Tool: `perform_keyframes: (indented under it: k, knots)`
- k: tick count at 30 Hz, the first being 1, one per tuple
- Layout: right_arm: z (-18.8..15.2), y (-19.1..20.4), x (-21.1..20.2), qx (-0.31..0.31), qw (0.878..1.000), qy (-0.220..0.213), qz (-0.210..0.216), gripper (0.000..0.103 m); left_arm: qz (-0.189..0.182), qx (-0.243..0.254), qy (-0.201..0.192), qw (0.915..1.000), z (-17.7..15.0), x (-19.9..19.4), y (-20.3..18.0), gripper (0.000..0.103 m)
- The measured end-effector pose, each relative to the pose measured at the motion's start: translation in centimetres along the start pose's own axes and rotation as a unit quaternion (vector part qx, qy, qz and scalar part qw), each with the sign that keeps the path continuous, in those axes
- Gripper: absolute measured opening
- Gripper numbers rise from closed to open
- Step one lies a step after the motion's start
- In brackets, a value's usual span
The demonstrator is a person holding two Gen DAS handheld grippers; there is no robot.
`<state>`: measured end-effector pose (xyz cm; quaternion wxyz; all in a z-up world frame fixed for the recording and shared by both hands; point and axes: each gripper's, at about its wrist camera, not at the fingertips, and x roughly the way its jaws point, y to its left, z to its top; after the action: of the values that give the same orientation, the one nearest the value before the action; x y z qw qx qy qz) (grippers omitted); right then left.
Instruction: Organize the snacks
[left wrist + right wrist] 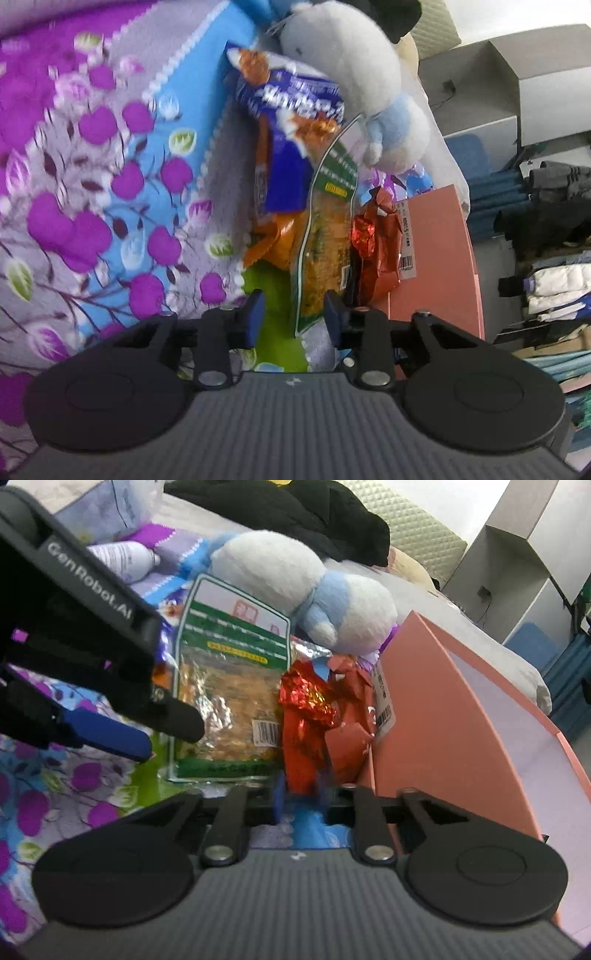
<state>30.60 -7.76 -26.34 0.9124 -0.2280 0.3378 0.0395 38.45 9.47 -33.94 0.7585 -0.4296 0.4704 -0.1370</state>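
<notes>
Where grippers meet, green-edged packet (325, 236) upright.

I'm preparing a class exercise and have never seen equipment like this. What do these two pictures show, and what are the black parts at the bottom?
There is no robot here. A person holds a pair of tongs in each hand, and each pair carries a camera looking along its two fingers. One picture is taken from the left tongs, the other from the right tongs.

On a flowered blanket lie snack packets, beside a plush toy and a pink box. A corner of the green-edged packet sits between the left tongs, which are open. The lower end of the red foil packet lies between the right tongs, but it is unclear whether they pinch it.
</notes>
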Motion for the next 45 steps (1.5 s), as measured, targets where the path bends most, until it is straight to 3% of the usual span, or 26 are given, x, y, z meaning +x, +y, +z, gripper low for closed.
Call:
perform_keyframes:
  k: [2,6,16,21,30,35,45]
  knots:
    - [-0.1,-0.3,-0.1,0.004,1.0,0.001,0.001,0.008,-0.004,-0.002,0.0,1.0,-0.2,0.3,-0.1,0.016]
    - [-0.3,-0.3,-0.9,0.01,1.0,-0.006,0.0,0.004,-0.033,-0.002,-0.012,0.9994,-0.7,-0.3,-0.4,0.007]
    - [-1.1,-0.3,-4.5,0.024,0.999,-0.013,0.021,0.003,-0.035,-0.002,-0.028,0.999,-2.7,-3.7,-1.4,0.002]
    - [-2.0,-0.1,-7.0,0.021,0.999,-0.013,0.044,0.003,-0.026,0.005,-0.035,0.999,-4.5,-7.5,-1.8,0.001]
    - [-4.9,0.3,-12.3,0.004,0.998,-0.014,0.068,0.003,0.0,0.01,-0.053,0.9985,-9.7,-14.2,-1.9,0.0]
    - [-6.6,-0.1,-15.1,0.004,0.996,-0.012,0.087,0.003,0.033,0.013,-0.064,0.9973,-12.6,-17.6,-1.3,0.0]
    - [-9.4,0.6,-18.2,-0.015,0.993,-0.01,0.113,0.003,0.048,-0.007,-0.093,0.9945,-16.2,-22.9,1.0,0.0]
